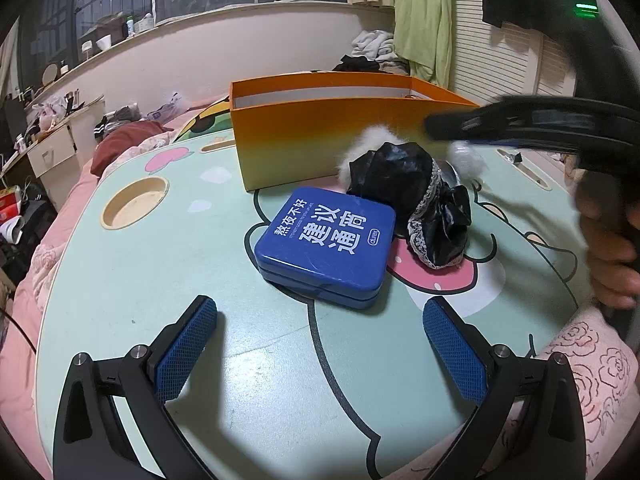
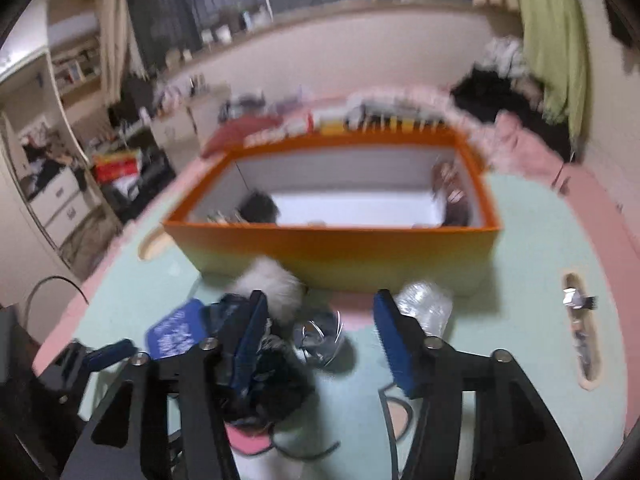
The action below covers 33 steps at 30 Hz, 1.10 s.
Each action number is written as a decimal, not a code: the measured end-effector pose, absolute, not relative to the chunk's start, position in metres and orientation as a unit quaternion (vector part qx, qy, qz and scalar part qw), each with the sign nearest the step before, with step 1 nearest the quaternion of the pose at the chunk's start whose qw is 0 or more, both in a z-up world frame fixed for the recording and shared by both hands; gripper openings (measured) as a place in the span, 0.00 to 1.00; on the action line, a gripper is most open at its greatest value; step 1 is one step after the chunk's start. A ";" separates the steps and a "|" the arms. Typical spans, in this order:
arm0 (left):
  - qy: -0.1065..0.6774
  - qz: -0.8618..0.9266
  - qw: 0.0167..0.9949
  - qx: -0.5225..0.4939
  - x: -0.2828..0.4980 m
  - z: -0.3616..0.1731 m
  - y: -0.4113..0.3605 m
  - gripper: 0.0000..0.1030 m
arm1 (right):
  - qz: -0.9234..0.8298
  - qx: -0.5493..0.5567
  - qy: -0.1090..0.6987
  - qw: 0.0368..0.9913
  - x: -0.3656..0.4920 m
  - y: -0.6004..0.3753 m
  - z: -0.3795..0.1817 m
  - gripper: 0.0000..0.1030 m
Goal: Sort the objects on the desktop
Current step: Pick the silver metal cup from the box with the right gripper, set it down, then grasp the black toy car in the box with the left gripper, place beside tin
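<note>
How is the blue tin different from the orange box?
The blue tin is small, flat and shut with its lid on; the orange box is much bigger, tall and open on top. The tin has white writing on its lid; the box's outer walls are plain. The box already holds a few things; what the tin holds cannot be seen. Both sit on the green table.

the blue tin carries big white chinese characters on its lid, "熬夜不好" over "建议通宵", seen upside down from the left wrist view. a small "durex" logo sits at one corner of the lid. in the right wrist view the tin's print is blurred, unreadable.
</note>
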<state>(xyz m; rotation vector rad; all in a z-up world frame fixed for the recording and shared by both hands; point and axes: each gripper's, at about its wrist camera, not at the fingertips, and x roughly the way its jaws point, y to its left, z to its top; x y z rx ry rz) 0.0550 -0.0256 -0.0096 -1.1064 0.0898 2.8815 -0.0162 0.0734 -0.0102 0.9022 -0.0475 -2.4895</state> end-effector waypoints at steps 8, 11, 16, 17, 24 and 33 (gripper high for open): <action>0.030 0.932 0.027 -0.359 0.055 -0.010 -0.026 1.00 | -0.899 0.381 0.081 0.202 0.039 0.073 -0.049 0.81; 0.031 0.932 0.024 -0.360 0.056 -0.009 -0.025 1.00 | -0.900 0.380 0.071 0.204 0.037 0.079 -0.054 0.85; 0.030 0.932 0.023 -0.360 0.057 -0.010 -0.025 1.00 | -0.898 0.382 0.079 0.203 0.039 0.078 -0.051 0.89; 0.030 0.932 0.023 -0.360 0.057 -0.010 -0.025 1.00 | -0.898 0.383 0.079 0.202 0.038 0.077 -0.052 0.89; 0.028 0.929 0.016 -0.367 0.052 -0.009 -0.022 1.00 | -0.896 0.388 0.079 0.203 0.033 0.075 -0.058 0.94; -0.013 0.934 0.042 -0.354 0.041 0.051 -0.030 0.57 | -0.895 0.391 0.075 0.202 0.031 0.076 -0.059 0.96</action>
